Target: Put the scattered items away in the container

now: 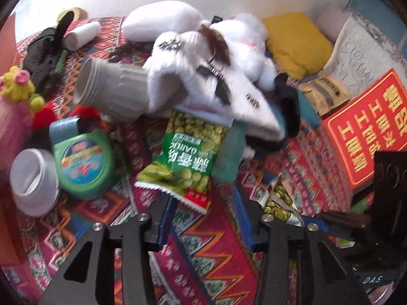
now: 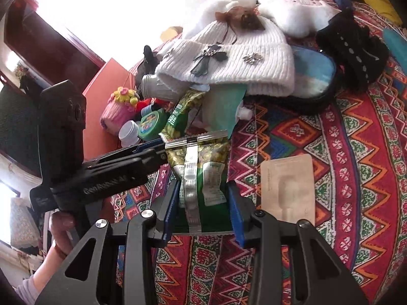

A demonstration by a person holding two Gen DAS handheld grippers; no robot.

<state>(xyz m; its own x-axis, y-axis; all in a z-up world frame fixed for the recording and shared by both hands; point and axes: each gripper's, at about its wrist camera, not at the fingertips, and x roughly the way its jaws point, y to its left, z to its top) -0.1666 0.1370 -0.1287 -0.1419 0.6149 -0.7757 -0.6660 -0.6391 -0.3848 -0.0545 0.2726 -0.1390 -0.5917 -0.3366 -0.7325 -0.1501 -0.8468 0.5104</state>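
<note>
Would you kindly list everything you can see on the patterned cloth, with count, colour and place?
patterned cloth: one, red multicolour, under everything
knit hat: one, white, top of the pile
plush toy: one, white, behind the hat
grey cup: one, lying on its side, partly under the hat
green tub: one, left of the pile
white jar: one, beside the green tub
green snack bag: one, below the hat
second snack bag: one, green and silver, between the right jaws
beige sachet: one, flat, right of that bag
red sign: one, far right
yellow cushion: one, back
left gripper: black, jaws open
right gripper: black, shut on the bag
</note>
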